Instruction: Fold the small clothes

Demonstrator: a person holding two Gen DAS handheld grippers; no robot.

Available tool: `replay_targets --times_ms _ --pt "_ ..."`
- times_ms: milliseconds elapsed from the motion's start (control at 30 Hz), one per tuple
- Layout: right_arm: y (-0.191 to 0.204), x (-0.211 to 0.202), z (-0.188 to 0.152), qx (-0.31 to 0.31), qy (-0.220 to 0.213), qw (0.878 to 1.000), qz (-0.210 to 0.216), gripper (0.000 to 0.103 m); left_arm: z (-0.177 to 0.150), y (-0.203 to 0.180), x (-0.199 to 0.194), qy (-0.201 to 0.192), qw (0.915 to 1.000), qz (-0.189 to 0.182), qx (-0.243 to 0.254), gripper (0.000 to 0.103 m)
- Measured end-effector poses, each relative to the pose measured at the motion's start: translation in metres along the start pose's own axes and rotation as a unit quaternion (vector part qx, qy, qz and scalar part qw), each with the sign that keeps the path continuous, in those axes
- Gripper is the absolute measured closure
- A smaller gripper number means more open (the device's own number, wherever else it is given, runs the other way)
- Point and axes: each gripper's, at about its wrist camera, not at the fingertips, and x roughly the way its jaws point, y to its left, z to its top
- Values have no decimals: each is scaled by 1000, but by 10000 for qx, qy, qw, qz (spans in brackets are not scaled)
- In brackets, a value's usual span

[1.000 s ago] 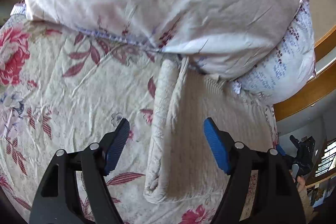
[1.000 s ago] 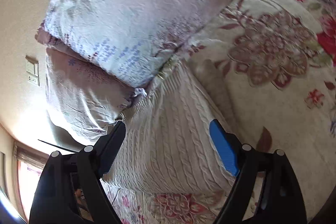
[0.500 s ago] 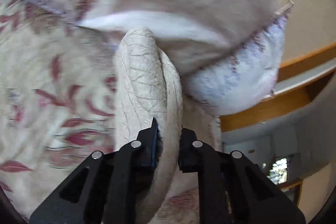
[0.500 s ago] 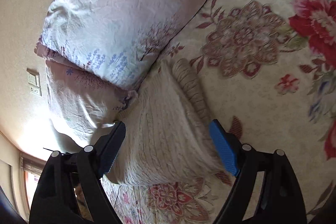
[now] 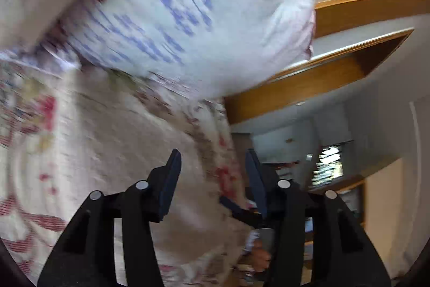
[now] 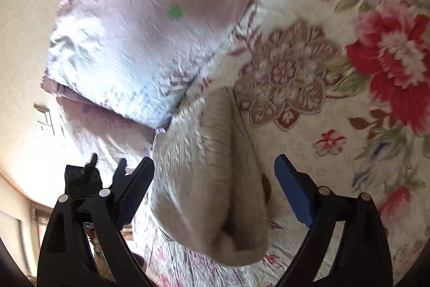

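1. My right tool is spread wide, hovering over the cream cable-knit folded garment, nothing gripped.
2. That knit lies on the floral bedspread, its far end touching the pale pink and white stacked pillows.
3. My left tool is released too, empty; that view's blurry, bedspread and pillow ahead.
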Motion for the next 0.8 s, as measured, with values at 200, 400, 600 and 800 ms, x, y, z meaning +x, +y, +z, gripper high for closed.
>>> replay_targets --times_ms 200,400,600,800 --pt "-8 57 16 157 938 9955 -7 10 -21 45 -31 121 9930 1170 116 37" --pt "7 85 14 -100 1306 9913 144 15 -55 48 4 641 9836 1544 679 27" --pt "19 91 -6 -236 1163 9927 234 62 -55 58 31 450 9929 1096 -90 47" --pt "78 86 -29 -758 1146 9851 1035 66 -49 57 -30 254 9989 402 20 68"
